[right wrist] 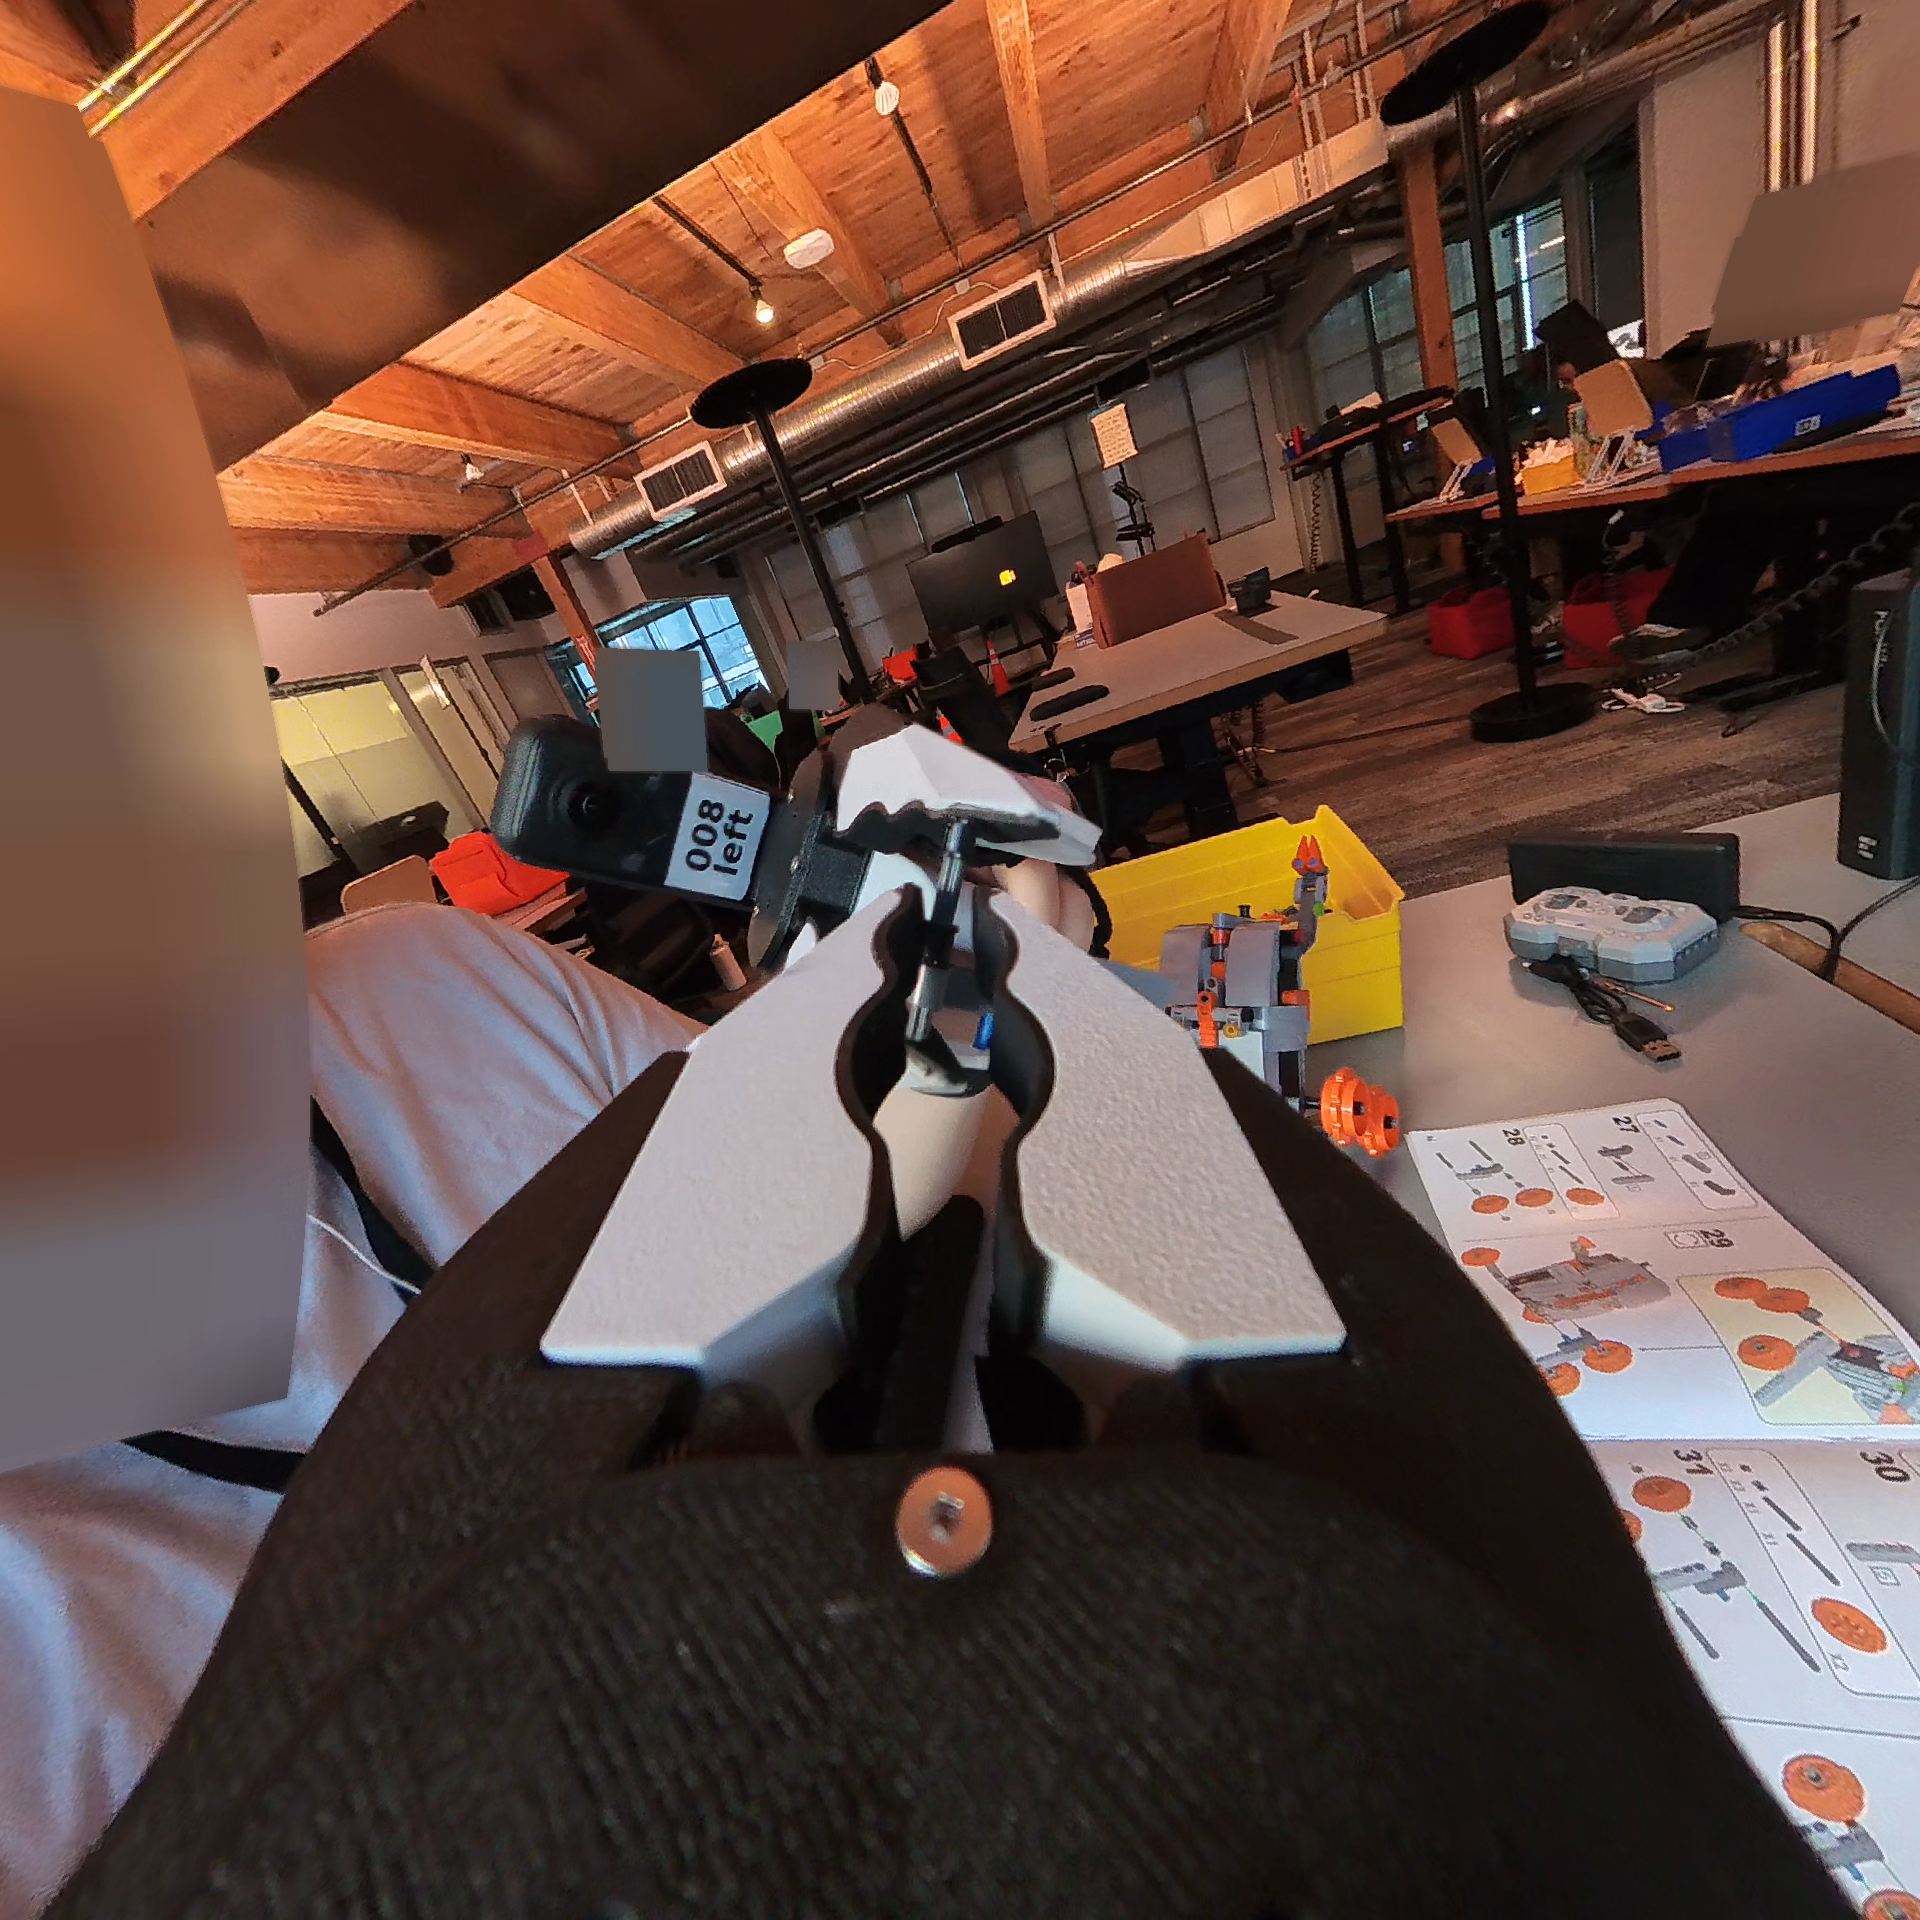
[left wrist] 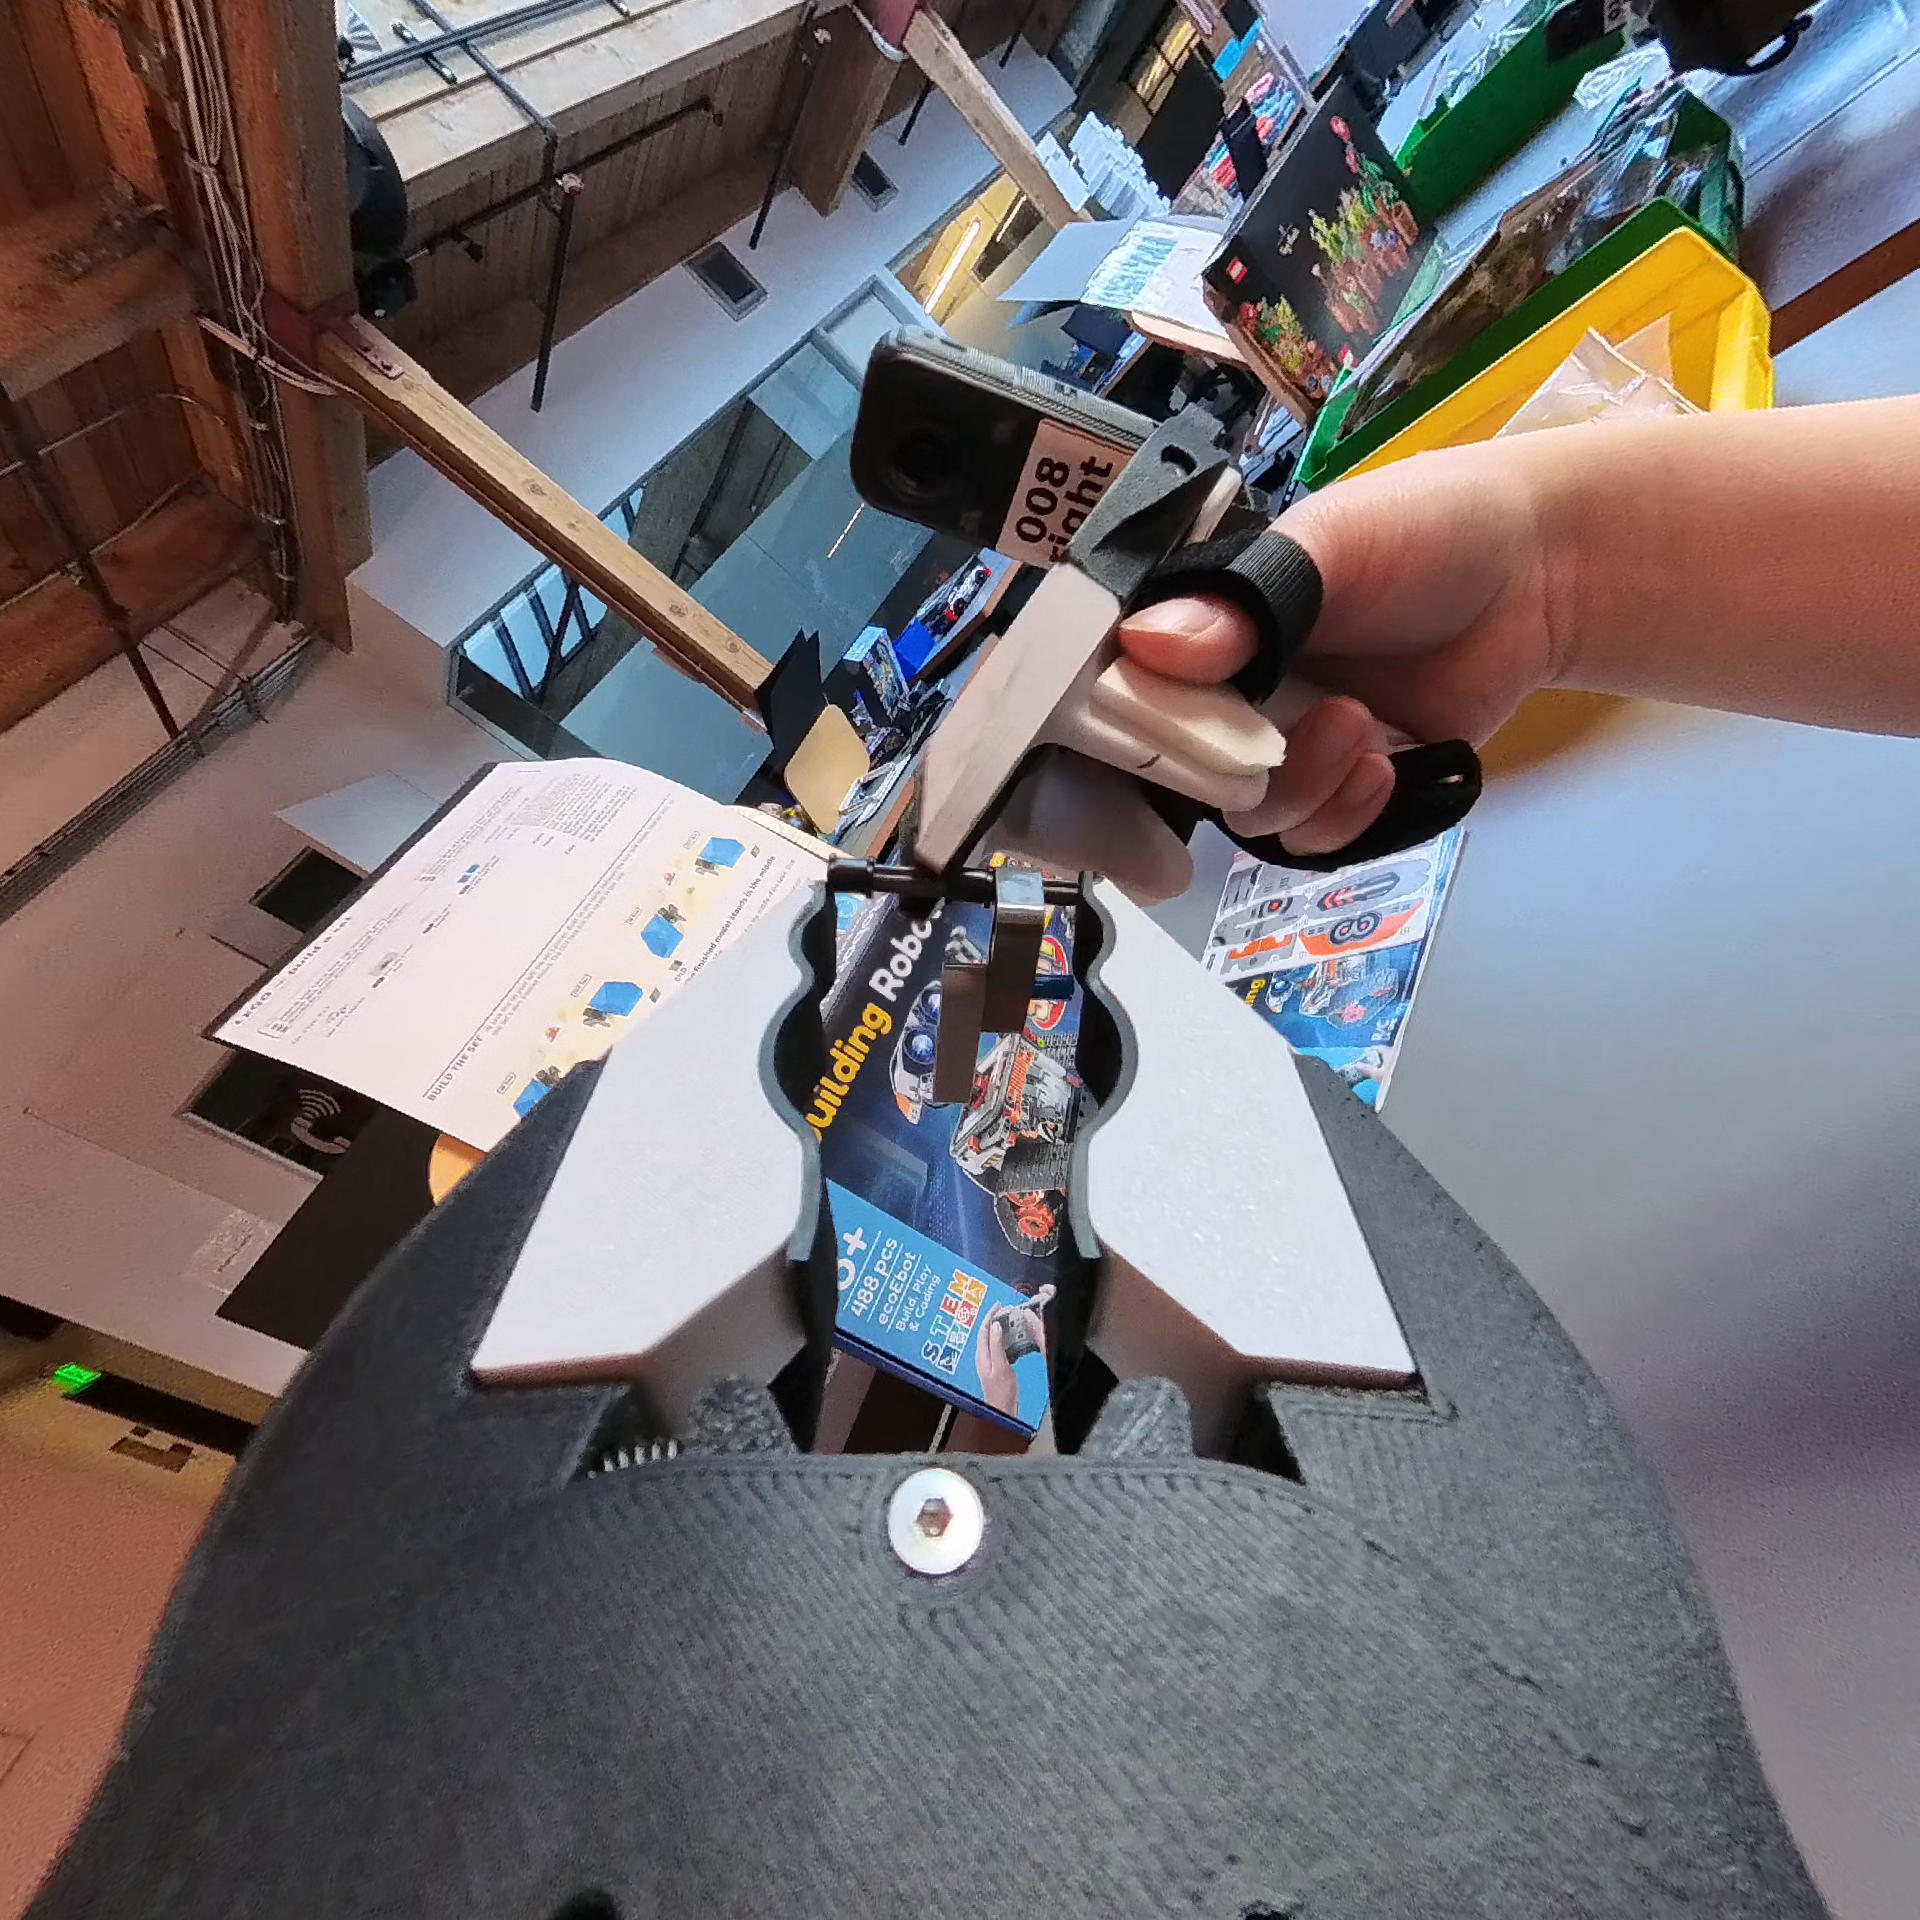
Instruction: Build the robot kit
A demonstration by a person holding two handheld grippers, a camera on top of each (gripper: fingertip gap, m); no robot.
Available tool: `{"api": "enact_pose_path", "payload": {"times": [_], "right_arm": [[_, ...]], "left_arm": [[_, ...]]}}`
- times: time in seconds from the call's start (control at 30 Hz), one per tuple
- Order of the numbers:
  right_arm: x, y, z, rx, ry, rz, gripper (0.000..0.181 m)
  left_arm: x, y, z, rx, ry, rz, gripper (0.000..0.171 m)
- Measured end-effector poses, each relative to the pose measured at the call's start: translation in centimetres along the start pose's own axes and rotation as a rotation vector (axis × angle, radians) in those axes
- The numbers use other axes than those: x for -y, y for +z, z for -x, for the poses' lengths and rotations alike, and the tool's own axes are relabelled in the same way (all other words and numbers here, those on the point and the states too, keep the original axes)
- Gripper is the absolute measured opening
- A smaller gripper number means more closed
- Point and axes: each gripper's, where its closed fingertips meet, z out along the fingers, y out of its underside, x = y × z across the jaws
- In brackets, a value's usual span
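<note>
My left gripper (left wrist: 961, 902) is shut on a short black axle (left wrist: 904, 880), which spans end to end between its fingertips. A grey beam (left wrist: 1003, 966) hangs on the axle, with a small blue pin (left wrist: 1051, 983) in it. My right gripper (left wrist: 987, 862), held in a bare hand (left wrist: 1434, 613), comes in from the upper right and pinches the axle beside the beam. In the right wrist view my right gripper (right wrist: 943, 904) is closed around the axle (right wrist: 935, 951) and the beam (right wrist: 972, 930). The left gripper (right wrist: 966, 821) clamps the axle's far end there.
Below the left gripper lie a blue kit box (left wrist: 935, 1257), a printed sheet (left wrist: 520, 935) and a leaflet (left wrist: 1330, 956). A yellow bin (right wrist: 1340, 935), a grey-orange model (right wrist: 1242, 982), orange hubs (right wrist: 1361, 1117), a grey controller (right wrist: 1610, 925), a cable (right wrist: 1621, 1013) and an open booklet (right wrist: 1662, 1299) sit on the table. Both grippers' tips are close together, under 4 cm apart.
</note>
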Motion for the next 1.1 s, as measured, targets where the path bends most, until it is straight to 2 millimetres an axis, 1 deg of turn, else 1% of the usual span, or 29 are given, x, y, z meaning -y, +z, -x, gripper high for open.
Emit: {"api": "enact_pose_path", "payload": {"times": [0.13,0.2,0.23,0.27,0.3,0.33,0.4,0.43,0.47,0.53,0.63,0.73,0.77,0.8,0.83,0.87,0.9,0.93,1.0,1.1], "right_arm": [[0.0,-0.1,0.4,-0.001,-0.030,0.016,0.011],[0.3,-0.3,1.2,0.019,-0.099,0.016,0.013],[0.4,-0.4,1.8,0.034,-0.161,0.022,0.016],[0.4,-0.4,2.4,0.040,-0.255,0.035,0.021],[0.3,-0.4,2.7,0.010,-0.384,0.050,0.027],[0.2,-0.3,3.0,-0.035,-0.550,0.062,0.033],[-0.5,-0.1,3.5,-0.138,-0.905,0.126,0.036],[-0.8,0.0,3.6,-0.197,-1.039,0.164,0.036],[-1.0,0.1,3.5,-0.253,-1.137,0.209,0.036],[-1.2,0.3,4.1,-0.296,-1.234,0.262,0.037],[-0.7,0.3,5.4,-0.299,-1.272,0.242,0.039],[-0.1,0.3,7.2,-0.234,-1.226,0.161,0.036],[0.2,0.2,7.4,-0.222,-1.176,0.142,0.029],[0.6,0.2,7.1,-0.229,-1.086,0.132,0.022],[1.1,0.2,6.5,-0.234,-0.939,0.119,0.021],[1.2,0.2,6.0,-0.211,-0.751,0.118,0.023],[0.9,0.2,5.6,-0.168,-0.565,0.126,0.021],[0.7,0.2,5.3,-0.124,-0.419,0.129,0.016],[-0.2,0.2,4.7,-0.061,-0.247,0.146,0.015],[-1.9,0.3,2.7,-0.077,-0.133,0.219,0.019]], "left_arm": [[0.4,-0.7,0.8,0.012,-0.027,-0.037,0.044],[0.8,-1.2,1.2,0.002,-0.073,-0.074,0.044],[1.0,-1.4,1.3,-0.011,-0.091,-0.097,0.044],[1.3,-1.7,1.2,-0.030,-0.105,-0.116,0.044],[1.5,-2.0,1.1,-0.052,-0.111,-0.139,0.044],[1.8,-2.2,1.0,-0.071,-0.115,-0.164,0.044],[2.3,-2.7,0.7,-0.114,-0.136,-0.198,0.044],[2.5,-2.9,0.3,-0.151,-0.145,-0.213,0.044],[2.6,-3.1,-0.1,-0.186,-0.147,-0.227,0.044],[2.8,-3.4,-0.5,-0.213,-0.129,-0.242,0.044],[3.3,-4.0,-0.9,-0.239,-0.104,-0.268,0.044],[3.3,-4.0,-1.3,-0.238,-0.053,-0.249,0.044],[3.2,-4.0,-1.4,-0.231,-0.033,-0.234,0.044],[3.1,-3.9,-1.5,-0.225,-0.008,-0.221,0.044],[3.0,-3.8,-1.6,-0.219,0.019,-0.210,0.044],[2.9,-3.7,-1.8,-0.213,0.043,-0.200,0.044],[2.8,-3.7,-2.0,-0.214,0.060,-0.192,0.044],[2.7,-3.6,-2.2,-0.220,0.070,-0.184,0.044],[2.4,-3.4,-2.4,-0.221,0.090,-0.165,0.044],[1.1,-2.7,-2.5,-0.206,0.133,-0.105,0.044]]}}
